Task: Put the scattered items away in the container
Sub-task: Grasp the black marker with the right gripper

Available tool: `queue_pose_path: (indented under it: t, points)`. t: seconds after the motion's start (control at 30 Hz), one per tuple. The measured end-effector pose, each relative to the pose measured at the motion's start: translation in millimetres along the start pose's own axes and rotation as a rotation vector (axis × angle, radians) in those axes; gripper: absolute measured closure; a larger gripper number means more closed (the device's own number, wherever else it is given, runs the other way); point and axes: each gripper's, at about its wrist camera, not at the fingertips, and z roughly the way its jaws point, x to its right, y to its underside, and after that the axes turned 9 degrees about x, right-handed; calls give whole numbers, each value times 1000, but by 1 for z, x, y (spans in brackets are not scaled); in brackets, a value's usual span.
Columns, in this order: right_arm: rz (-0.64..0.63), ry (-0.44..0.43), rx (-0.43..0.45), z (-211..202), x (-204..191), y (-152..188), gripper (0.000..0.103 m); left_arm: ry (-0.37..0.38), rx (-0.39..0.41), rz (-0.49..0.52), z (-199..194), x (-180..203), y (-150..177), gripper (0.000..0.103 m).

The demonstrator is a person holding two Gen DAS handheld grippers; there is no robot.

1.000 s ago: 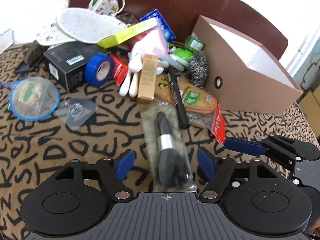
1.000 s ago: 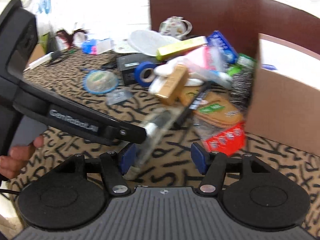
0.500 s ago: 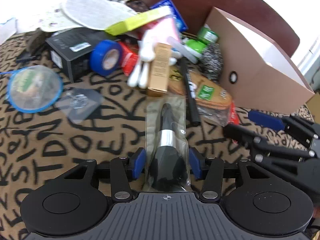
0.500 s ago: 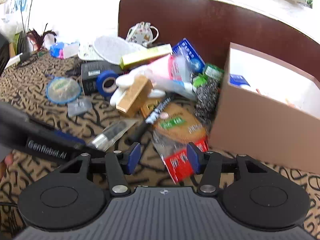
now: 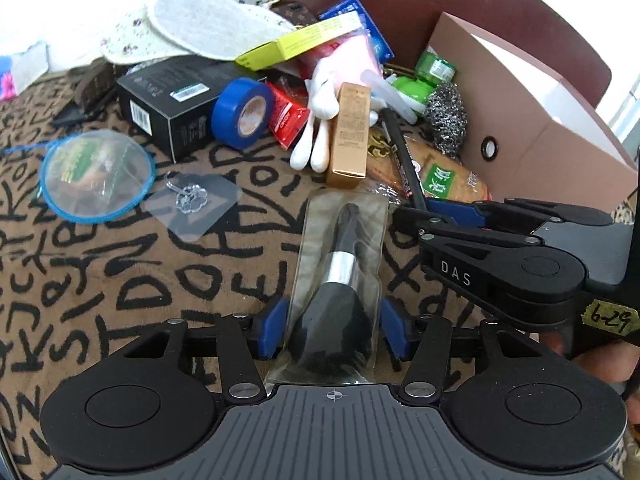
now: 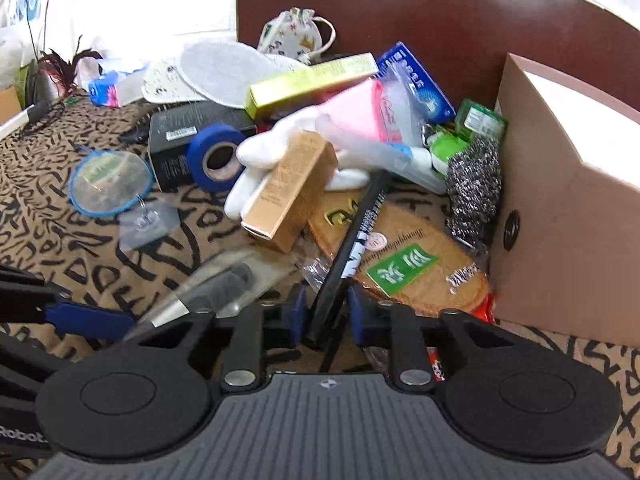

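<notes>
My left gripper (image 5: 333,332) is shut on a black makeup brush in a clear sleeve (image 5: 340,280), gripping its bristle end on the patterned cloth. The brush also shows in the right wrist view (image 6: 224,284). My right gripper (image 6: 326,314) is shut on the near end of a black marker pen (image 6: 352,248), which lies over a brown insole (image 6: 404,256). The right gripper also shows in the left wrist view (image 5: 416,216) at the marker's end (image 5: 404,160). The open cardboard box (image 5: 528,120) stands to the right (image 6: 568,208).
A pile lies left of the box: gold carton (image 6: 288,188), white glove (image 6: 272,148), blue tape roll (image 6: 216,156), black box (image 5: 172,96), steel scourer (image 6: 474,184), yellow-green carton (image 6: 312,80), clear hook (image 5: 192,200), round blue-rimmed pouch (image 5: 96,172). A dark headboard (image 6: 440,8) rises behind.
My left gripper closed on the bagged brush. My right gripper swung toward the pile and closed on the black marker pen.
</notes>
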Motion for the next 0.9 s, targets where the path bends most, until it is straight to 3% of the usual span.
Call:
queue_pose_path:
  t: [0.2, 0.63, 0.7, 0.83, 0.9]
  points:
    - [-11, -26, -13, -21, 5, 4, 87, -6, -12, 0, -3, 4, 0, 52]
    - [-48, -97, -127, -97, 3, 53, 87, 27, -69, 78, -32, 28, 26, 52]
    - [-66, -104, -133, -106, 2, 57, 85, 43, -78, 83, -35, 30, 29, 37]
    - [-73, -76, -110, -109, 2, 56, 81, 39, -79, 77, -32, 31, 27, 33]
    - [-60, -68, -94, -105, 3, 53, 73, 43, -79, 63, -29, 32, 24, 27]
